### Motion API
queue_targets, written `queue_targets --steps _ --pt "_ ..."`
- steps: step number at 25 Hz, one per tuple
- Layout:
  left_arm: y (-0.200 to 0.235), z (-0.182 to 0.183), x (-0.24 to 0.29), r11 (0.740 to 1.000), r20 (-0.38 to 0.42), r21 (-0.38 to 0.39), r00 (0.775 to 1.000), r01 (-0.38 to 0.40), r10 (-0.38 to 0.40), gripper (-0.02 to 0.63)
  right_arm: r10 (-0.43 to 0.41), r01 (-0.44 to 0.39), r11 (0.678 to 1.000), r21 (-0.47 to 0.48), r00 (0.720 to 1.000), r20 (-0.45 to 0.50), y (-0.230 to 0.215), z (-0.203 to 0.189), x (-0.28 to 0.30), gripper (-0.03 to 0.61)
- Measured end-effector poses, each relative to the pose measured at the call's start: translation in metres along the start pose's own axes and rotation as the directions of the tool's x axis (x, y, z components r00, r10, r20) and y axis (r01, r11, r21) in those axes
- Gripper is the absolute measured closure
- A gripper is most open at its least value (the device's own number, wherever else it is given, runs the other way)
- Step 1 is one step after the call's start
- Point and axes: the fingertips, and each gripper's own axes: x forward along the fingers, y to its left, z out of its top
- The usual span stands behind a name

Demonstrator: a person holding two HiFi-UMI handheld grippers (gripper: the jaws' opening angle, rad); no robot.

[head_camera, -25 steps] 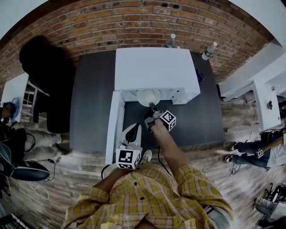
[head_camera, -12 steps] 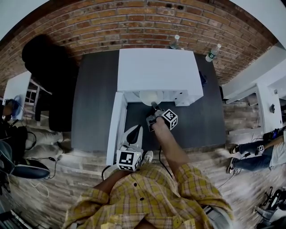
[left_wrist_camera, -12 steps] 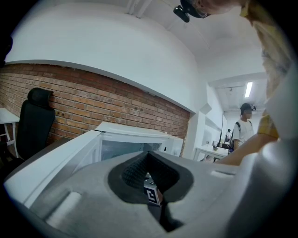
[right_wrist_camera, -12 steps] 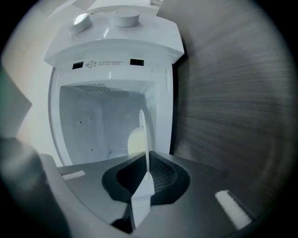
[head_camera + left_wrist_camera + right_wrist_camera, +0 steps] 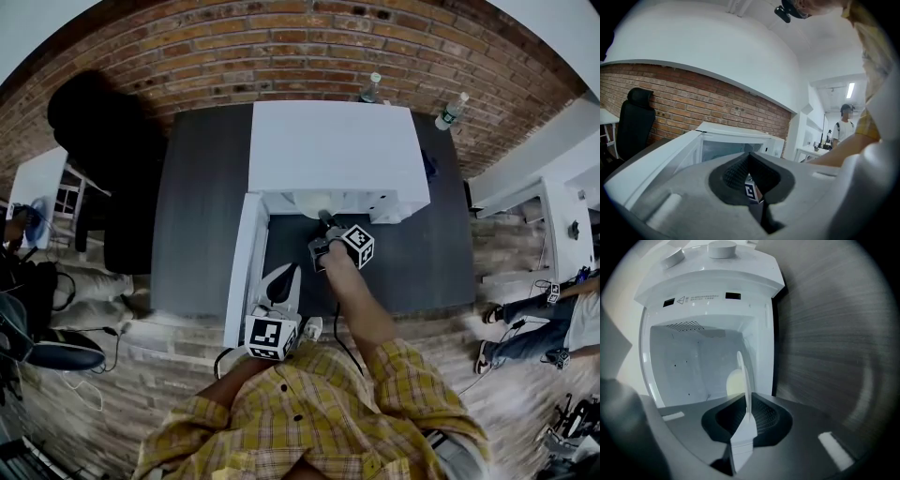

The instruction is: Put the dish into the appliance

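**Change noted**
- Left gripper [image 5: 292, 269]: low beside the open door [image 5: 242, 267], where it was a second ago. The jaws meet at the tips with nothing between them.
- Dish [image 5: 744, 380]: a second ago it was a pale disc showing in front of the opening. It now sits almost wholly under the top of the appliance [image 5: 333, 145], inside the cavity.
- Right gripper [image 5: 323, 221]: it has advanced with the dish to the mouth of the cavity. Its jaws have just been opening a little, with the dish rim between them, and the pads appear to be pinching it.
- Judgement: insertion is nearly complete; set-down and release remain.

**Materials and shapes**
- Chair [image 5: 103, 131]: black and padded, with a rounded back.
- Table [image 5: 202, 216]: dark grey and matt, with a fine straight grain.
- Door: a flat white slab, swung out to the left.
- Appliance: a smooth white box with a flat, sharp-edged top. The cavity walls are pale, with a small vent grille, and there are two round knobs.
- Dish: thin, white, glossy and round, seen edge-on. It is likely rigid and slippery at the rim.
- Gripper pads: dark, with a ribbed mesh surface, set in pale grey shells.
- Bottles [image 5: 372, 86]: two, clear plastic, standing behind the appliance.
- Brick wall [image 5: 281, 56]: red-brown and rough.
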Motion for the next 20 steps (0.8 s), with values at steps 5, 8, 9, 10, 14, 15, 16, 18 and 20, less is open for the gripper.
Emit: queue_targets --steps 5,8,9,10,14,15,16,18,20 --pt "0.002 -0.002 -0.001 1.0 -0.007 -0.007 1.0 0.004 -0.004 0.618 -0.044 0.043 0.999 0.027 0.999 0.004 -0.009 -0.003 -0.001 0.454" --pt "0.003 -0.003 0.0 1.0 -0.011 -0.011 1.0 0.004 -0.004 0.617 -0.055 0.055 0.998 0.03 0.998 0.004 -0.014 -0.002 0.001 0.418" --pt "0.003 -0.003 0.0 1.0 -0.012 -0.012 1.0 0.005 -0.005 0.617 -0.056 0.056 0.998 0.031 0.998 0.007 -0.013 -0.002 0.002 0.416" --pt "0.003 -0.002 0.0 1.0 -0.013 -0.013 1.0 0.006 -0.006 0.618 -0.057 0.057 0.998 0.032 0.998 0.009 -0.012 -0.002 0.002 0.415" --pt "0.002 -0.003 -0.002 1.0 -0.013 -0.014 1.0 0.007 -0.007 0.618 -0.064 0.063 0.997 0.035 0.998 0.01 -0.013 -0.002 0.005 0.413" --pt "0.002 -0.003 -0.002 1.0 -0.013 -0.013 1.0 0.006 -0.007 0.617 -0.065 0.065 0.997 0.035 0.998 0.009 -0.013 -0.002 0.006 0.413" --pt "0.002 -0.003 -0.003 1.0 -0.013 -0.012 1.0 0.007 -0.007 0.618 -0.067 0.067 0.997 0.036 0.998 0.009 -0.013 -0.002 0.007 0.411" --pt "0.003 -0.002 -0.003 1.0 -0.013 -0.009 1.0 0.007 -0.007 0.618 -0.072 0.072 0.997 0.038 0.997 0.011 -0.013 -0.001 0.009 0.411" --pt "0.004 -0.003 -0.004 1.0 -0.016 -0.01 1.0 0.005 -0.005 0.617 -0.076 0.075 0.996 0.039 0.997 0.016 -0.014 0.0 0.01 0.409"
